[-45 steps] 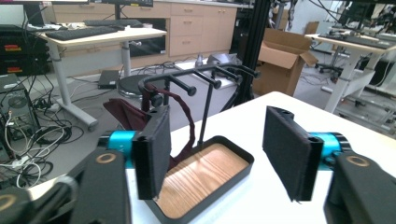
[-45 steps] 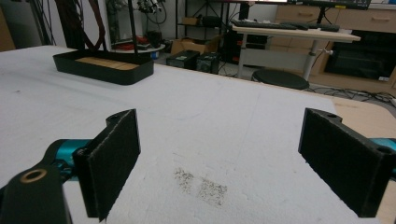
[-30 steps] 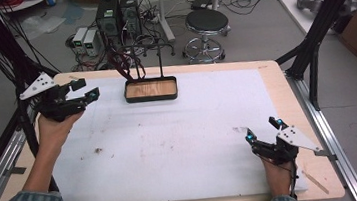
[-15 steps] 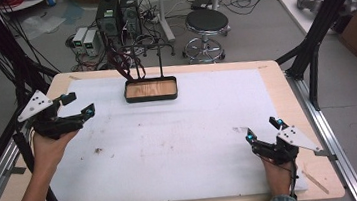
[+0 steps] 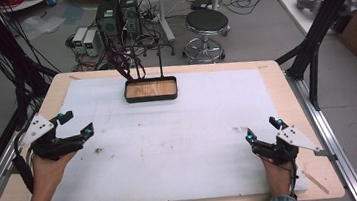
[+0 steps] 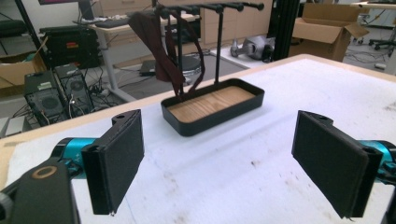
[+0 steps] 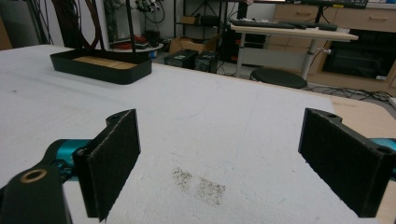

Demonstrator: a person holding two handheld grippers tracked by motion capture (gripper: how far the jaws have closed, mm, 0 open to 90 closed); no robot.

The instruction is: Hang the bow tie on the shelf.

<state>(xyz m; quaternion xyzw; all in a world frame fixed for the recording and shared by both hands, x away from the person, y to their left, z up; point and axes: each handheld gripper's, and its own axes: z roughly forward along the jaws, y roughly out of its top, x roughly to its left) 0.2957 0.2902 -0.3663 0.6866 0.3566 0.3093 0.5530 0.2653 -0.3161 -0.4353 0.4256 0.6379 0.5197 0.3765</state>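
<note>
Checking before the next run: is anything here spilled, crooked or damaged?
Only dark specks soil the white mat: one patch ahead of the right gripper, another near the left gripper. The tray sits level, with dark red straps hanging from its rack.

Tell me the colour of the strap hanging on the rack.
Dark maroon; the strap shows best in the left gripper view.

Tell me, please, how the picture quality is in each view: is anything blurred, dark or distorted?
High view: even light, soft overall, the left gripper slightly smeared. Left gripper view: the tray sharp, the near black pads soft, edges bent by the wide lens. Right gripper view: the white mat bright, the background dim.
</note>
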